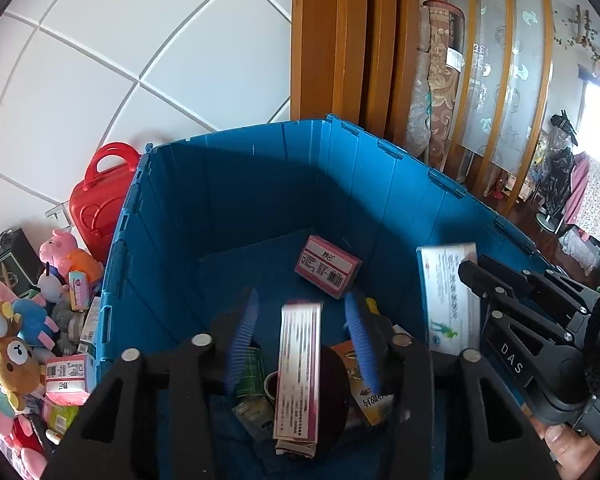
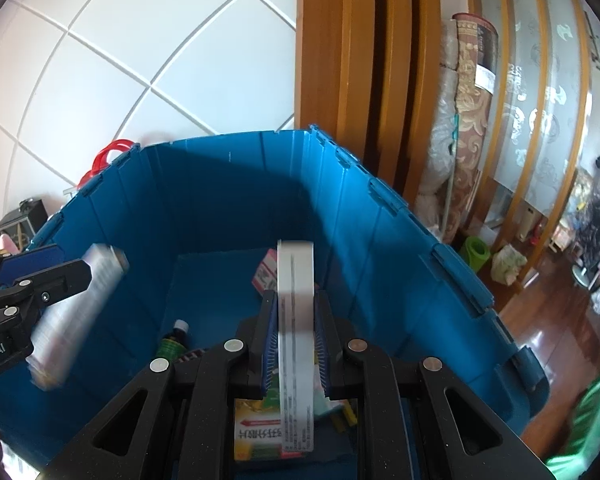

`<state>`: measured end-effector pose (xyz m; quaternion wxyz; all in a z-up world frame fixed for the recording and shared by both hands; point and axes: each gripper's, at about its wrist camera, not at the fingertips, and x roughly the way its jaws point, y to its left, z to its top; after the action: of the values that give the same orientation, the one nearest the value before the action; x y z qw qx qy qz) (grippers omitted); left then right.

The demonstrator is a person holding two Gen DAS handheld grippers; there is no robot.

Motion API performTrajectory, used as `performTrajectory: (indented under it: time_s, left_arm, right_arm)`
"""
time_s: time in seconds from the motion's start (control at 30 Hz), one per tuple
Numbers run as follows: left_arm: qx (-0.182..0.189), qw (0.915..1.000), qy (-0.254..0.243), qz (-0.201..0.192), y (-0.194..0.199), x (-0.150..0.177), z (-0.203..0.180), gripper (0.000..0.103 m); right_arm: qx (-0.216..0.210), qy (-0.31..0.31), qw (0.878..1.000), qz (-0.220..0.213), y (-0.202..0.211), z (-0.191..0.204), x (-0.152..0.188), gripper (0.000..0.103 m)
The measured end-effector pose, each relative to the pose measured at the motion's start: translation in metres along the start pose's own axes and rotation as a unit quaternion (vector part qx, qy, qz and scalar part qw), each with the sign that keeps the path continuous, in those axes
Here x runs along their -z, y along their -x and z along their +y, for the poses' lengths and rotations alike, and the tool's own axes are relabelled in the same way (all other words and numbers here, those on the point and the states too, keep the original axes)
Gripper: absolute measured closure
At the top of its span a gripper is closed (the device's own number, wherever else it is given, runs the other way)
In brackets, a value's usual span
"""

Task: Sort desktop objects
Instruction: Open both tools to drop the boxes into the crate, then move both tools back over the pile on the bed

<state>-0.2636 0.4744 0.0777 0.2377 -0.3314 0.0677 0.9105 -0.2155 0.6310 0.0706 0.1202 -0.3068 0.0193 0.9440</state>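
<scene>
In the left wrist view, the left gripper (image 1: 300, 340) hangs over the open blue crate (image 1: 260, 184) with its jaws wide, and a pink-striped box (image 1: 298, 376) sits blurred in the gap between the blue pads (image 1: 242, 332), touching neither that I can see; its long axis runs straight along the fingers, pointing down into the crate, so it looks released and dropping. Below it lie a pink carton (image 1: 327, 266) on the crate floor and other packets nearer the camera. The right gripper (image 1: 470, 276) shows at the right edge, closed on a white box (image 1: 448, 292) above the crate's right wall. In the right wrist view, the right gripper (image 2: 296, 344) clamps that white box (image 2: 296, 344) narrowly between its pads, edge-on, long axis along the fingers and aimed at the crate floor, directly over a yellow packet (image 2: 256, 436). The left gripper (image 2: 76, 276) sits at the left, the striped box (image 2: 74, 320) smeared beside it. Judging by this, the right hand only needs to let go for its box to fall inside the crate.
</scene>
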Motion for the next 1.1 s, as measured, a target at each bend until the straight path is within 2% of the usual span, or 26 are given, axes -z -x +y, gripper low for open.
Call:
performTrajectory:
  time_s: [0.07,0.1,0.13,0.17,0.2,0.23,0.3,0.33,0.43,0.57,0.83,1.1]
  left_arm:
    - [-0.002,0.9999,0.003,-0.009,0.003,0.001,0.002,0.04]
    - [-0.003,0.9999,0.004,-0.011,0.004,0.002,0.002,0.039]
    - [-0.001,0.9999,0.005,-0.012,0.005,0.003,0.003,0.038]
    - [0.001,0.9999,0.007,-0.013,0.005,0.003,0.004,0.036]
    - [0.0,0.9999,0.008,-0.013,0.006,0.005,0.005,0.035]
    - [-0.002,0.9998,0.011,-0.014,0.007,0.007,0.007,0.034]
    - [-0.003,0.9997,0.018,-0.016,0.01,0.009,0.011,0.033]
    - [-0.002,0.9996,0.022,-0.019,0.012,0.011,0.013,0.033]
    - [-0.006,0.9986,0.033,-0.041,0.026,0.012,0.02,0.033]
    - [-0.024,0.9957,0.041,-0.079,0.048,0.017,0.031,0.031]
    - [-0.073,0.9868,0.06,-0.132,0.085,0.032,0.063,0.031]
    - [-0.129,0.9766,0.098,-0.141,0.112,0.055,0.119,0.031]
  right_arm:
    - [0.005,0.002,1.0,-0.006,0.005,0.001,0.0,0.08]
    - [0.007,0.002,1.0,-0.009,0.007,0.001,0.0,0.071]
    - [0.009,0.002,1.0,-0.012,0.009,0.001,-0.001,0.05]
    - [0.011,0.002,1.0,-0.017,0.012,0.002,-0.001,0.037]
    - [0.012,0.004,1.0,-0.024,0.016,0.003,0.0,0.015]
    - [0.014,0.008,0.999,-0.031,0.02,0.004,0.0,0.008]
    - [0.016,0.015,0.999,-0.042,0.027,0.008,0.0,0.006]
    - [0.019,0.015,0.999,-0.046,0.03,0.009,0.0,0.0]
    - [0.032,0.019,0.998,-0.059,0.04,0.013,-0.003,0.0]
    - [0.028,0.023,0.996,-0.077,0.053,0.021,-0.005,0.0]
    - [-0.036,0.033,0.993,-0.11,0.069,0.058,-0.006,0.0]
    - [-0.104,0.061,0.983,-0.136,0.081,0.125,-0.01,0.0]
